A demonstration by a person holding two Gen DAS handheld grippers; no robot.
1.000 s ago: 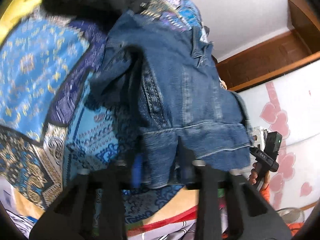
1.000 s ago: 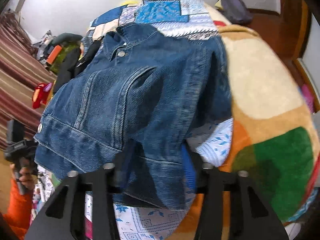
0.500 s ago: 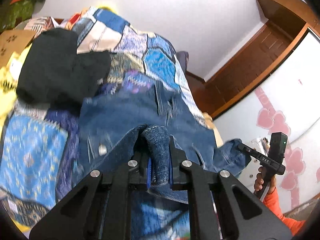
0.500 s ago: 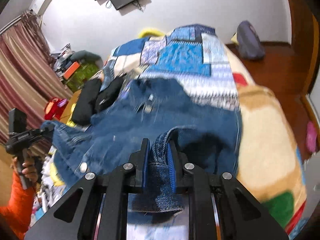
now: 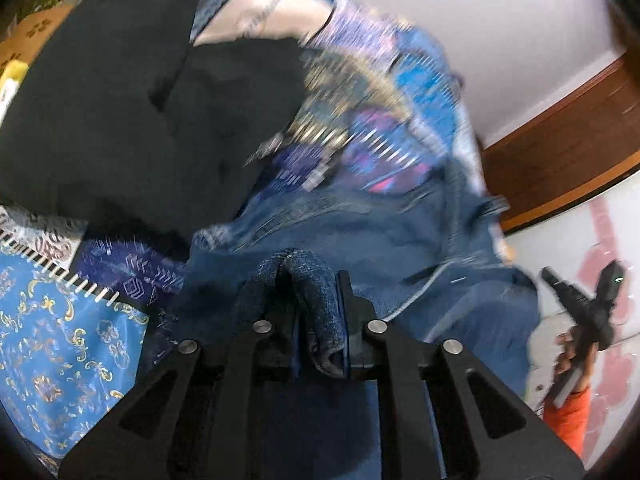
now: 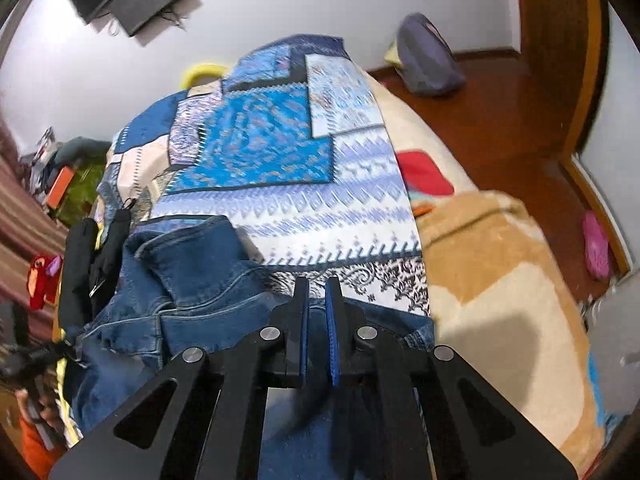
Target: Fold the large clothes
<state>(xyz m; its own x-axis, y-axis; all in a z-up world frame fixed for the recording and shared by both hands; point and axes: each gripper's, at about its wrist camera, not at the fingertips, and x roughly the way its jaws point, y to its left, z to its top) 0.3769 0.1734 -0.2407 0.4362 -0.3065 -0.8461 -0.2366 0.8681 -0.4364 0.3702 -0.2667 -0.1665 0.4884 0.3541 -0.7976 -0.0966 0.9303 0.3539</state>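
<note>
Left wrist view: the left gripper [image 5: 310, 320] is clenched on a thick bunched fold of the dark blue denim jacket [image 5: 360, 240], a wad of cloth standing up between its 2 fingers. The rest of the jacket spreads ahead over the blue patchwork bedspread [image 5: 72, 344], just beside a black folded garment [image 5: 120, 100]. The picture is blurred, so seams and edges are hard to read. At far right the other handheld tool shows, near the jacket's far edge.

Right wrist view: the right gripper [image 6: 318, 320] has its fingers drawn nearly together, with only a thin gap; I cannot tell whether denim is pinched there, though the jacket runs directly under the tips. The jacket lies rumpled on the bedspread, collar end toward the far left, close to the black garment.

Judged from this, the step in hand is carrying the hem end over toward the collar. The next move calls for laying both corners down level, then letting go and smoothing the doubled cloth.
</note>
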